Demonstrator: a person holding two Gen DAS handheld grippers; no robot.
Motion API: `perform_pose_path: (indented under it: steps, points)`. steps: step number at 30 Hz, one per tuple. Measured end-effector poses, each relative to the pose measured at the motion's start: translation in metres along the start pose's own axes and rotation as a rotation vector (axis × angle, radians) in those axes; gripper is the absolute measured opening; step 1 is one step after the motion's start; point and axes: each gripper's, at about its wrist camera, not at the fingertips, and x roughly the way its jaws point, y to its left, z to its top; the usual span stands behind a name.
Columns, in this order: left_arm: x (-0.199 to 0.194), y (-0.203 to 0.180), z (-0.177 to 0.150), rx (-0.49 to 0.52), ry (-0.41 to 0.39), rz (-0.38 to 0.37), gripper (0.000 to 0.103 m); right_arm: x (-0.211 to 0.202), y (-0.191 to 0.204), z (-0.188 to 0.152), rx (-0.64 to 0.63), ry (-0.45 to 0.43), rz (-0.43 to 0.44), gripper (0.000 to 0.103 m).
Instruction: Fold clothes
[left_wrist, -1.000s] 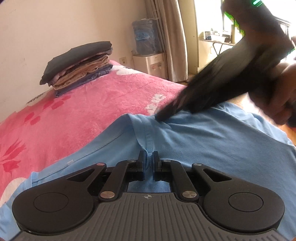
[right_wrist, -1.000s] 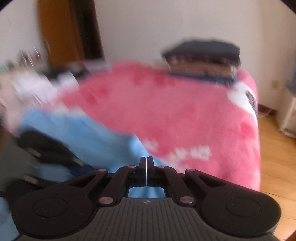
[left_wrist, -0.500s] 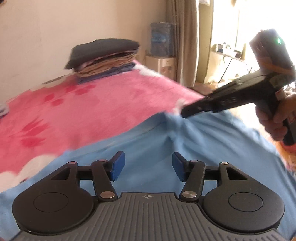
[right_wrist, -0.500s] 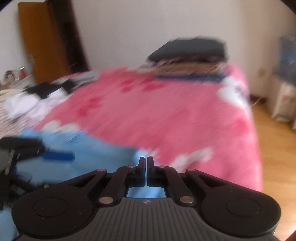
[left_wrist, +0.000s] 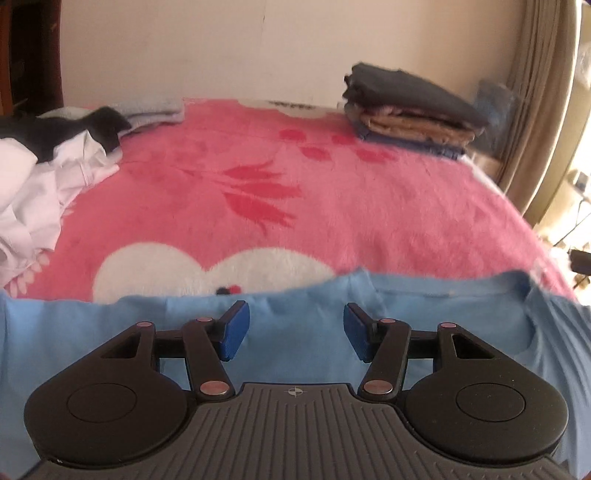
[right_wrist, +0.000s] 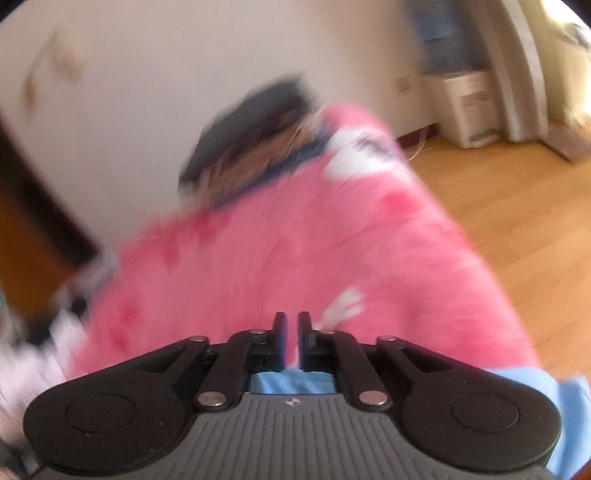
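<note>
Now our left gripper (left_wrist: 293, 332) hangs wide apart, empty, over the light blue cotton shirt (left_wrist: 424, 332), lying left-to-right on the near bed edge. Our right gripper (right_wrist: 291, 341) looks almost together; a grip we cannot tell.

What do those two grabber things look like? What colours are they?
The left gripper has black jointed arms with silver rivets, bright blue finger pads, two round black discs and a ribbed grey body bearing a small crosshair mark. The right gripper looks alike: black arms, silver rivets, ribbed grey body.
</note>
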Motion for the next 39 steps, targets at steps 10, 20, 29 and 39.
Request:
perform_pose_path:
  steps: [10,20,29,39]
  points:
    - [-0.019,-0.087,-0.008,0.198,-0.002,-0.171,0.058,-0.130,-0.160,-0.031,0.515,-0.083,-0.149,0.077]
    - [-0.022,-0.202,-0.052,0.447,0.033,-0.346,0.058,-0.074,-0.238,-0.079,0.938,0.073,0.070,0.077]
    - [-0.011,-0.226,-0.080,0.488,0.065,-0.339,0.058,-0.076,-0.233,-0.081,0.913,-0.096,0.109,0.010]
    - [-0.011,-0.210,-0.065,0.378,0.102,-0.346,0.058,-0.126,-0.133,-0.031,0.441,-0.174,0.255,0.007]
